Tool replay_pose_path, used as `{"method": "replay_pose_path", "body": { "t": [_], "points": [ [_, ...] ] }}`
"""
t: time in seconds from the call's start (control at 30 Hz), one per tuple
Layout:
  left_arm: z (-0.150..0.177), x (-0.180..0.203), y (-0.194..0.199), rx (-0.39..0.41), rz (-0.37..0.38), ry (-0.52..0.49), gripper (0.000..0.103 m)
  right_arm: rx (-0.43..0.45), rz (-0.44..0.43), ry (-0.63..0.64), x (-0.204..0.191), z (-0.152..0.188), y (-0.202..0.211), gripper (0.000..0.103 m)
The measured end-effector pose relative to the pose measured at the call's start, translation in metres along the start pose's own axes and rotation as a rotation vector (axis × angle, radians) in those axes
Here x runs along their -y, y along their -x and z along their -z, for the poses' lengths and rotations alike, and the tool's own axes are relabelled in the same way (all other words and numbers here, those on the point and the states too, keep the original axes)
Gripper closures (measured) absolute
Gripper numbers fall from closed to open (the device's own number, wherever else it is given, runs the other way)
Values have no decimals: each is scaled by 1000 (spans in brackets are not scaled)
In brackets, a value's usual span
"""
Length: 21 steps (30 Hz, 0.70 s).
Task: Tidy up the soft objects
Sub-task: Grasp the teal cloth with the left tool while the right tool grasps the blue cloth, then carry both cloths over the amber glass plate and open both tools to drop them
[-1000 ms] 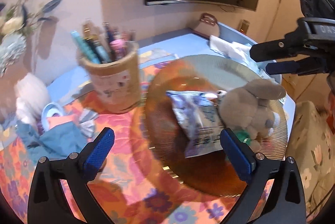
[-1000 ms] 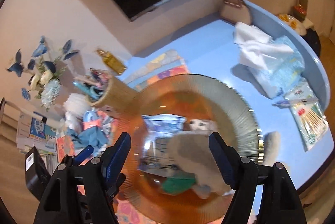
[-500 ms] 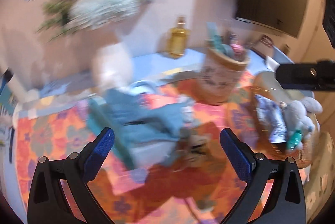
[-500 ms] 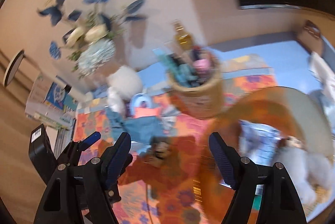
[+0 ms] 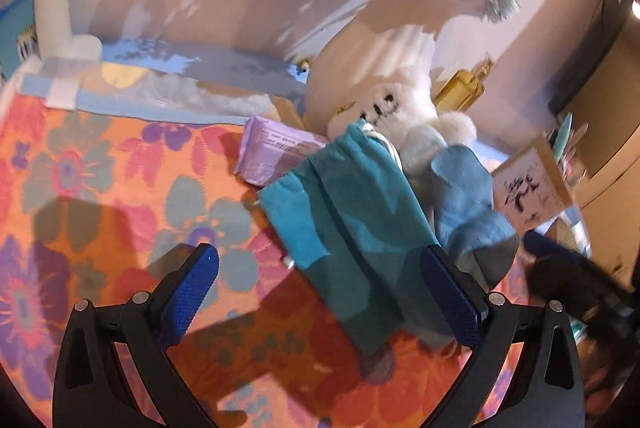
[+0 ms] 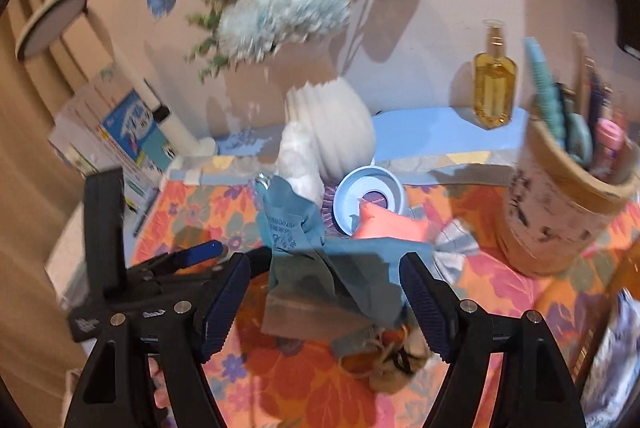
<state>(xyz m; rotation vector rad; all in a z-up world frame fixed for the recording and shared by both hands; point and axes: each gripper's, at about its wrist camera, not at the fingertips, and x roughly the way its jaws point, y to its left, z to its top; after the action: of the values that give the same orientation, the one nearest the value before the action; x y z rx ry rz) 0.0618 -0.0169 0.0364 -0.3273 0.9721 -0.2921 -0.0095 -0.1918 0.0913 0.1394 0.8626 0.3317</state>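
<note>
We find the left gripper (image 5: pixel 318 302) with its blue ribbed pads standing wide apart and nothing clamped; the near end of a teal drawstring cloth pouch (image 5: pixel 348 224) lies between the jaws but apart from both pads. The right gripper (image 6: pixel 325 304) is likewise spread wide and empty, poised over the same pile from the other side, with the left tool just beside it.

The pouch lies flat on the orange floral tablecloth (image 5: pixel 120 188), its gathered neck pointing toward a white plush toy (image 5: pixel 400 108). A lighter blue crumpled fabric piece (image 5: pixel 468 196) touches its right edge, and a lilac soft packet (image 5: pixel 276 152) sits under its far corner.

We judge the pouch light, limp and non-fragile; it should fold and drape when lifted, and may drag its neighbours. Best hold, in our view: a pinch across the near free end, or at the gathered neck.

Room: bare tablecloth to the left of the pouch gives open approach. To the right, it is crowded, with a small brown plush (image 6: pixel 384 356) near the right jaw, a pale blue plastic funnel (image 6: pixel 370 196), a coral cushion (image 6: pixel 386 224) and a cork-coloured pen holder (image 6: pixel 568 212) beyond. A white ribbed vase (image 6: pixel 332 124) stands behind the pile and could tip.
</note>
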Motion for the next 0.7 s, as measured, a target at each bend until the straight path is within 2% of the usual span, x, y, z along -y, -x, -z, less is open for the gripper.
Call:
{"method": "replay_pose_path", "body": {
  "t": [0.07,0.13,0.23,0.37,0.4,0.43,0.47,0.5,0.53,0.63,0.7],
  "points": [
    [-1,-4,-10,-7,-10,26,1,0,32,23,-1,-3,-10,28],
    [-2,-11,-21,-16,25,69,1,-12,28,19,2,-5,-18,28],
    [-6,-11,-25,13,18,62,1,-23,30,9,9,-7,-24,30],
    [-7,-2,-33,38,-14,17,0,-59,38,40,11,2,-32,64],
    [-5,0,-34,55,-13,7,11,-47,39,34,12,3,-29,76],
    [-2,3,-34,70,32,-14,37,-33,43,22,13,4,-26,85],
    [-1,6,-37,42,88,-23,78,-12,46,9,13,4,-22,93],
    [2,7,-40,16,121,-19,81,16,48,-3,14,3,-15,95],
    [4,8,-39,23,127,-25,84,36,41,-12,15,2,-9,96],
    [6,6,-19,86,171,-16,87,52,-25,-40,16,-3,6,97],
    [4,8,4,132,174,-28,87,79,-53,-47,16,-6,22,97]
  ]
}}
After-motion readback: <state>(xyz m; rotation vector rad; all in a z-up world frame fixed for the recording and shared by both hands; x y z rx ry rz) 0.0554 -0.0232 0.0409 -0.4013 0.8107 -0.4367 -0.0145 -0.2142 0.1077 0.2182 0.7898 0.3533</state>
